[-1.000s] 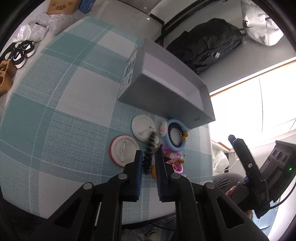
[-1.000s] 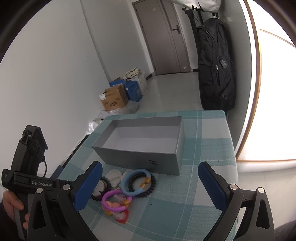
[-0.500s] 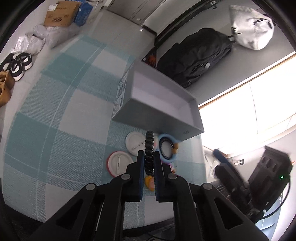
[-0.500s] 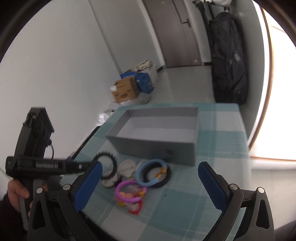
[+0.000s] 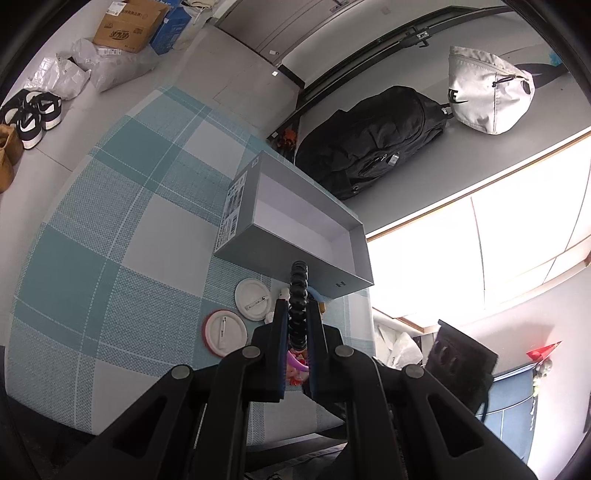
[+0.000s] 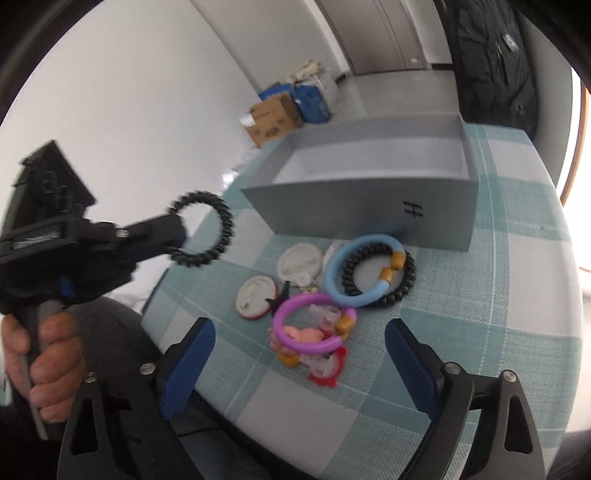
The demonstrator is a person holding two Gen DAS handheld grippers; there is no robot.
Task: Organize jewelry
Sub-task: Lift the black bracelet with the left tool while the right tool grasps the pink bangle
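Observation:
My left gripper [image 5: 296, 309] is shut on a black beaded bracelet [image 5: 298, 295], lifted off the table in front of the open grey box [image 5: 291, 254]. The right wrist view shows that bracelet [image 6: 207, 229] hanging in the air left of the box [image 6: 369, 218], held by the left gripper [image 6: 179, 232]. My right gripper [image 6: 295, 343] hovers over the jewelry pile, its jaws closing with nothing pressed between them. Below it lie a purple ring [image 6: 314, 325], a blue ring [image 6: 364, 273] around another black bracelet [image 6: 400, 282], and small pink and red charms [image 6: 325, 369].
Two round white badges [image 5: 255, 299] [image 5: 224, 331] lie on the checked tablecloth [image 5: 110, 258] beside the pile. A person's hand [image 6: 40, 362] grips the left tool's handle. A black backpack [image 5: 369, 140], a white bag, cardboard boxes [image 5: 125, 24] and shoes stand beyond the table.
The left gripper shut on the black bracelet and lifted it off the pile toward the box. The right gripper dropped closer over the jewelry, tilted down, and its jaws narrowed.

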